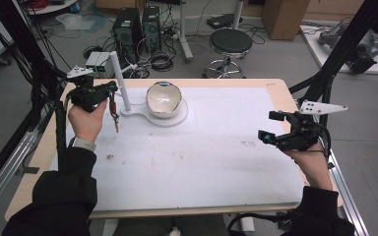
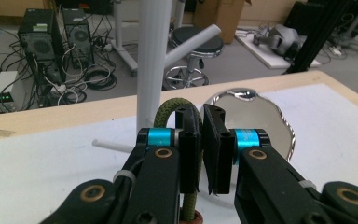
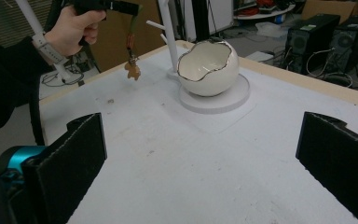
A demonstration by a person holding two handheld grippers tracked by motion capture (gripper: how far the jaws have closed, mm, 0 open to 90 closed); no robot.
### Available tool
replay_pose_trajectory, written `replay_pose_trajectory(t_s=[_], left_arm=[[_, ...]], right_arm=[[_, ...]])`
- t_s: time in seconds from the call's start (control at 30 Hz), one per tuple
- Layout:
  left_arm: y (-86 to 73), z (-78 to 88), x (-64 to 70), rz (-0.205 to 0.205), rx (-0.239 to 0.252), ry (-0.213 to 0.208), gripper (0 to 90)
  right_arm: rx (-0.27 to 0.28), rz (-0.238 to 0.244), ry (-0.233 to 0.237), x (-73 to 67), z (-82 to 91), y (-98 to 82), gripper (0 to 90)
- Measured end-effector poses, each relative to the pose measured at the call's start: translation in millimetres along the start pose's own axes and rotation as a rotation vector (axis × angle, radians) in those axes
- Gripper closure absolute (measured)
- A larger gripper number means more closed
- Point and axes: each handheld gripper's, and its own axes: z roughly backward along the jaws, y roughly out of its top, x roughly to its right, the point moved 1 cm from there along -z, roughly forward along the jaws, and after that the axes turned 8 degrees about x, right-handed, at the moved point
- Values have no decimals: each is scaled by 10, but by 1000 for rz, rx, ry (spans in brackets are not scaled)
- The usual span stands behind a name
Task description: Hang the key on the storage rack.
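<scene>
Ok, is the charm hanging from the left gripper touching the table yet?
Apart. In the right gripper view the charm dangles on its cord from the left gripper, clearly above the table.

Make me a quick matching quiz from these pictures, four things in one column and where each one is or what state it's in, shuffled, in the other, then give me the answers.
Things:
1. Left gripper
2. Right gripper
3. Bowl
4. Keychain

States:
A. Sits on the round white base
B. Fingers wide apart, holding nothing
C. Hangs in the air above the table
D. Shut on a green cord loop

Pairs: 1-D, 2-B, 3-A, 4-C
</scene>
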Motion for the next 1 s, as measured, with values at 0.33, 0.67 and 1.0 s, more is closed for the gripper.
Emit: replay_pose_trajectory(t_s=[0.33, 0.67, 1.0], left_arm=[[-1, -64, -32, -7, -9, 33, 845], [-25, -119, -14, -6, -16, 23, 843], [-75, -217, -8, 8, -42, 34, 842]], right_arm=[[-1, -10, 9, 7, 19, -14, 11], [-11, -10, 6, 10, 10, -19, 11], [-12, -20, 17, 7, 26, -19, 10]])
